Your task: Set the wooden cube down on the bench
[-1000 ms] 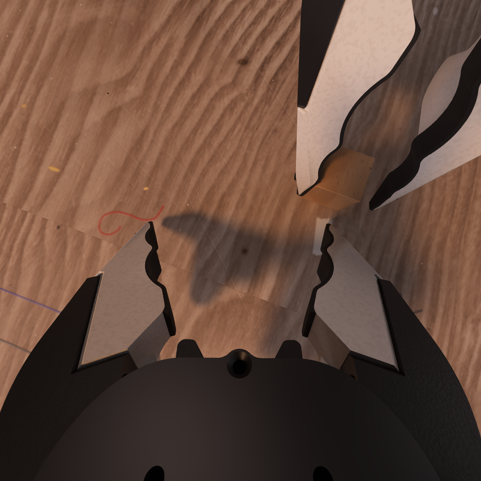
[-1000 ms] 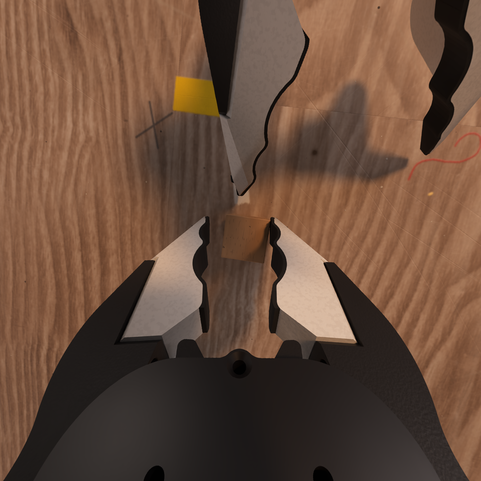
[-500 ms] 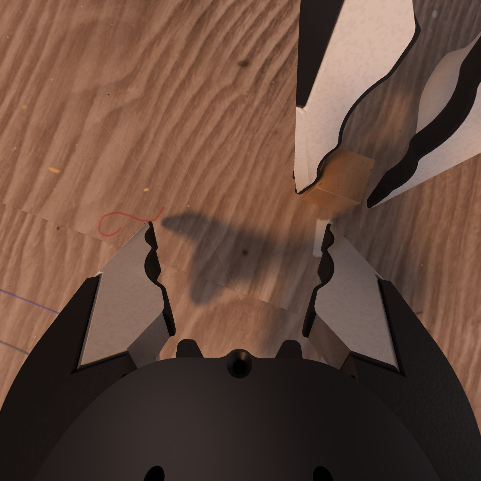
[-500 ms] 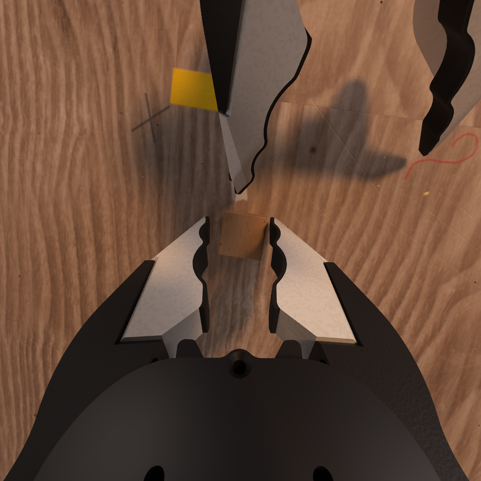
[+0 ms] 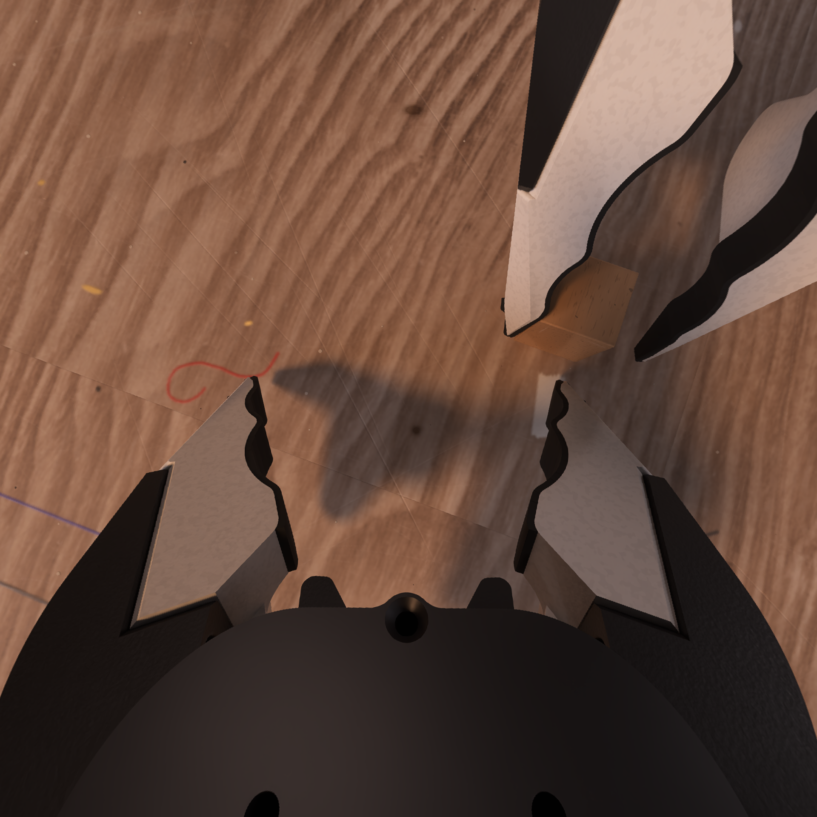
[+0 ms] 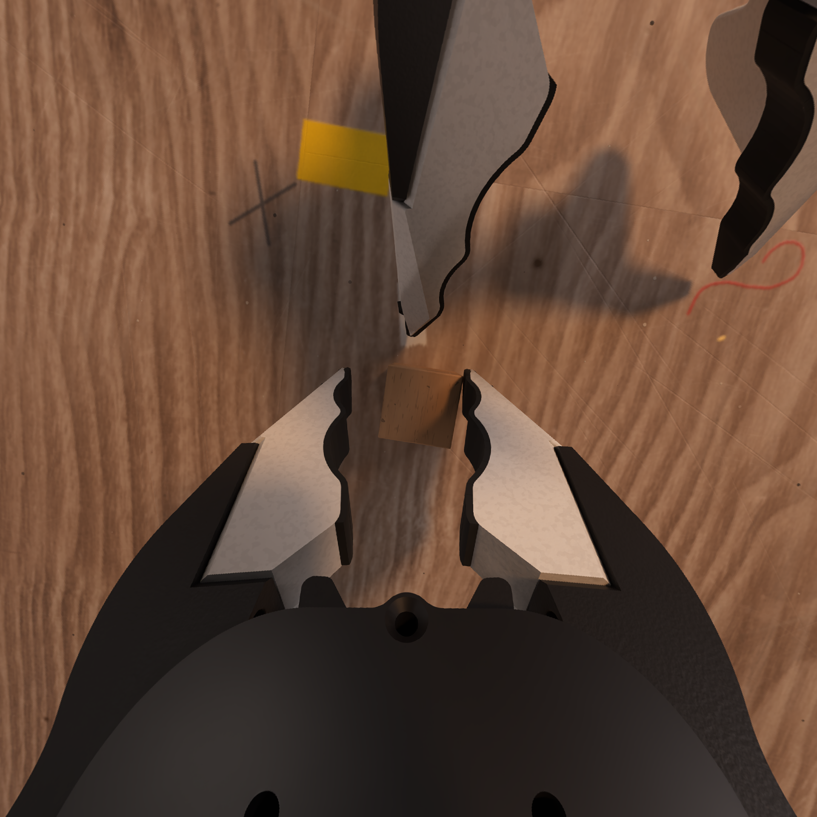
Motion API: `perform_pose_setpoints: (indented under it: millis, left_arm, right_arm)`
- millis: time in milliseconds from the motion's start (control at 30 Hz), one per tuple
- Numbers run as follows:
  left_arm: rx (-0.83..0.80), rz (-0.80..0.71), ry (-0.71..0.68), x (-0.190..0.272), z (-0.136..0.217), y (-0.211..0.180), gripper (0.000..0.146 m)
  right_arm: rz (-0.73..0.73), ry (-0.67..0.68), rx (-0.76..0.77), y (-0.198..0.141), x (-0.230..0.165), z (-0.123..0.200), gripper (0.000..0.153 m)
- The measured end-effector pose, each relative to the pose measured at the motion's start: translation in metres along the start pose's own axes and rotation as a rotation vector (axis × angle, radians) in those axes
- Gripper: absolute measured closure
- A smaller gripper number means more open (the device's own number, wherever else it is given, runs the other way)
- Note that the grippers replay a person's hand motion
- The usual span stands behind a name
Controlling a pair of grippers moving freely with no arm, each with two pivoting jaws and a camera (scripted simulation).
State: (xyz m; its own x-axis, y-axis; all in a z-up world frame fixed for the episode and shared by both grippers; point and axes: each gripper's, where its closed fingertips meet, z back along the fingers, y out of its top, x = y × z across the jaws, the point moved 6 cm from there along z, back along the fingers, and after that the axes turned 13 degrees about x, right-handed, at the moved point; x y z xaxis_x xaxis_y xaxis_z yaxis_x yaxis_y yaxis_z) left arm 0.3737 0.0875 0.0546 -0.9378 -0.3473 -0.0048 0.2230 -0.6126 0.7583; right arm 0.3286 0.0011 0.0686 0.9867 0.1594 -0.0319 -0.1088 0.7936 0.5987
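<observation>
The small wooden cube (image 6: 418, 406) sits low on the wooden bench (image 6: 132, 353), between the fingers of my right gripper (image 6: 406, 370). That gripper is open. Its right finger touches the cube and a gap shows on the left side. In the left wrist view the cube (image 5: 583, 305) lies against one finger of the right gripper (image 5: 574, 345), clear of the other. My left gripper (image 5: 406, 380) is open wide and empty, just short of the cube over the bench (image 5: 265, 177). It also shows in the right wrist view (image 6: 566, 304), beyond the cube.
A yellow tape patch (image 6: 342, 161) and a pencilled cross (image 6: 263, 203) mark the bench beyond the cube on the left. A red squiggle (image 5: 208, 380) lies by my left gripper's left fingertip. A small pale strip (image 5: 540, 411) lies near the cube.
My right gripper's fingers have parted slightly and the gripper has shifted a little. The cube stays in place. The left gripper has not moved.
</observation>
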Motion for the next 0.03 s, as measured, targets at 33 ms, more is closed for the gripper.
perform_pose_setpoints:
  millis: [33]
  left_arm:
    - [0.000,0.000,0.000,0.0000,0.0000,0.0000,0.020]
  right_arm:
    - [0.004,0.000,-0.004,0.0001,-0.0002,0.0005,0.101]
